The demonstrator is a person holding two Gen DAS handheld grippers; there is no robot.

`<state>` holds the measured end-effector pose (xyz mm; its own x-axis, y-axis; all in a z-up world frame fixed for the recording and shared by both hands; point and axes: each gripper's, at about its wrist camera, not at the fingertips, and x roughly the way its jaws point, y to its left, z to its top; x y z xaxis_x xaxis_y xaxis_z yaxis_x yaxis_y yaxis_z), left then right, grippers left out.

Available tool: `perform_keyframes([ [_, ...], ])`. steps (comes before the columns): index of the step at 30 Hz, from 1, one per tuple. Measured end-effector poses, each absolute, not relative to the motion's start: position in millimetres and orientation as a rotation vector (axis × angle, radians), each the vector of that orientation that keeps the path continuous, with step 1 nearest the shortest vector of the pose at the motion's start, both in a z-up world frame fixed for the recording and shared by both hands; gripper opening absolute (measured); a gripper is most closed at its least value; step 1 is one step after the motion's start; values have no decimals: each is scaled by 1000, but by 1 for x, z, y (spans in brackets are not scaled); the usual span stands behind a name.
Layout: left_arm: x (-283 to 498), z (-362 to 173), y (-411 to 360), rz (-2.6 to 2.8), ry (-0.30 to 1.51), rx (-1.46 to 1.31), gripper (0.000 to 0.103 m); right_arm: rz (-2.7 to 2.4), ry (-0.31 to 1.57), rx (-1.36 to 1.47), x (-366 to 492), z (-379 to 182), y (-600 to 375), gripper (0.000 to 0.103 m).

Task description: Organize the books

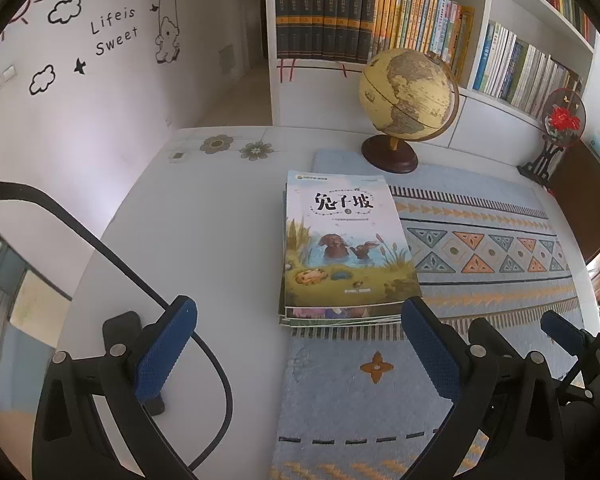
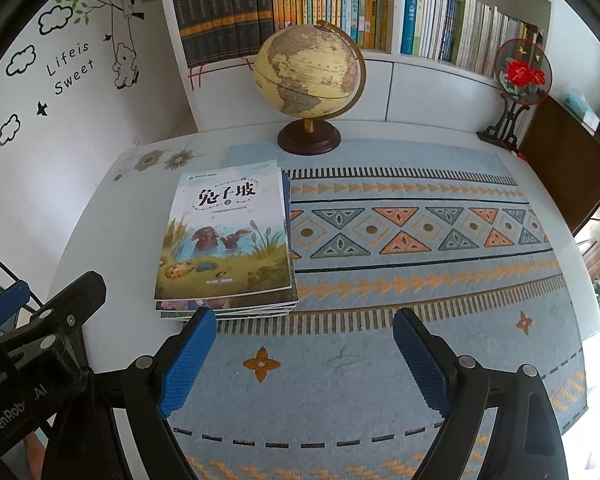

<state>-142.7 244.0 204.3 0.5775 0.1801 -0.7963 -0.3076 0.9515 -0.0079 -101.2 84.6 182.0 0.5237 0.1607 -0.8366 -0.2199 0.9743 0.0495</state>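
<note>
A stack of thin picture books (image 1: 346, 246) (image 2: 228, 236) lies flat where the white table (image 1: 204, 240) meets the patterned mat; the top cover shows rabbits in a pond. My left gripper (image 1: 300, 316) hovers just short of the stack's near edge, open, blue pads wide apart and empty. My right gripper (image 2: 304, 324) stands open over the mat (image 2: 420, 320), to the right of the stack's near corner, nothing between its fingers. In the left wrist view the right gripper's blue finger (image 1: 560, 330) shows at far right.
A globe (image 1: 410, 96) (image 2: 310, 76) on a dark wooden base stands behind the stack. Bookshelves (image 2: 340, 12) full of upright books line the back wall. A round red-flower ornament (image 2: 522, 74) on a black stand sits at the table's right rear. A black cable (image 1: 140, 280) crosses the table's left side.
</note>
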Motion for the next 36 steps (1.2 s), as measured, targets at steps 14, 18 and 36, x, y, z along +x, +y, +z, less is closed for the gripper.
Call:
perform_keyframes([
  [14, -139, 203, 246, 290, 916, -161, 102, 228, 994, -52, -97, 180, 85, 89],
  [18, -138, 202, 246, 290, 921, -164, 102, 230, 996, -50, -97, 179, 86, 89],
  [36, -132, 210, 224, 260, 903, -137, 102, 204, 980, -3, -94, 187, 64, 89],
])
